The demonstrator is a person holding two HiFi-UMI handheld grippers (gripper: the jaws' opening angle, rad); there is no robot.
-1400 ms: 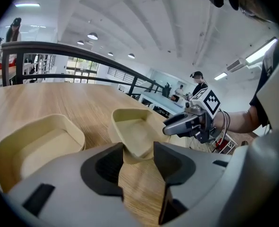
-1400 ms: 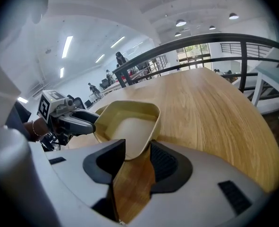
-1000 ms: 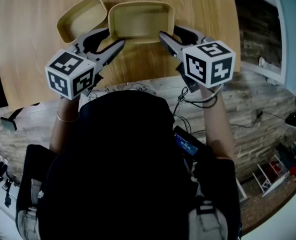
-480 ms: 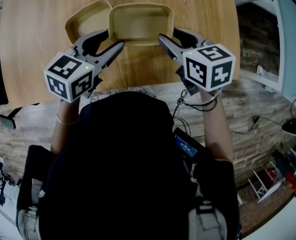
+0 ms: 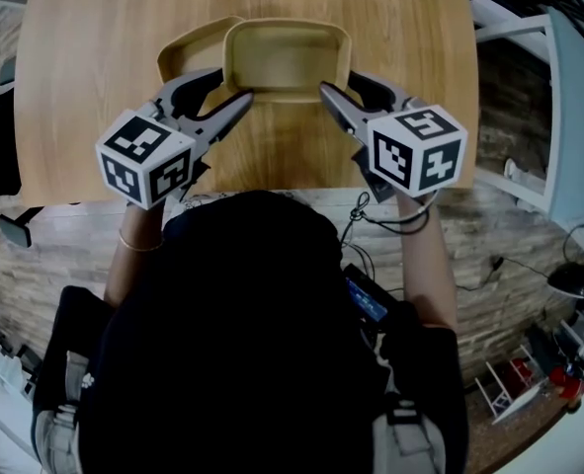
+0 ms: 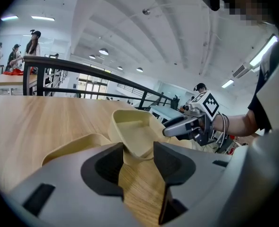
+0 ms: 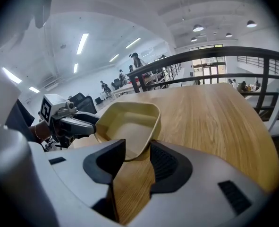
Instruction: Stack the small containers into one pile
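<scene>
Both left tongs point(image 5: 246, 97), right tongs point(image 5: 324, 88) pinch smooth beige rounded-rectangle container point(image 5: 287, 55).

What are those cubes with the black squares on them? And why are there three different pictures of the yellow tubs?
A person holds one tool in each hand. Each tool is a hand-held gripper, a clamp with two jaws, and the patterned cube is part of it. The picture from above comes from a camera on the person's head. It shows the left hand-held gripper and the right hand-held gripper. The other two pictures come from cameras riding on the tools, looking along their jaws. On the wooden table are two tan containers. Each tool pinches one near corner of the front container. The second container shows at its left side, partly covered by it.
</scene>
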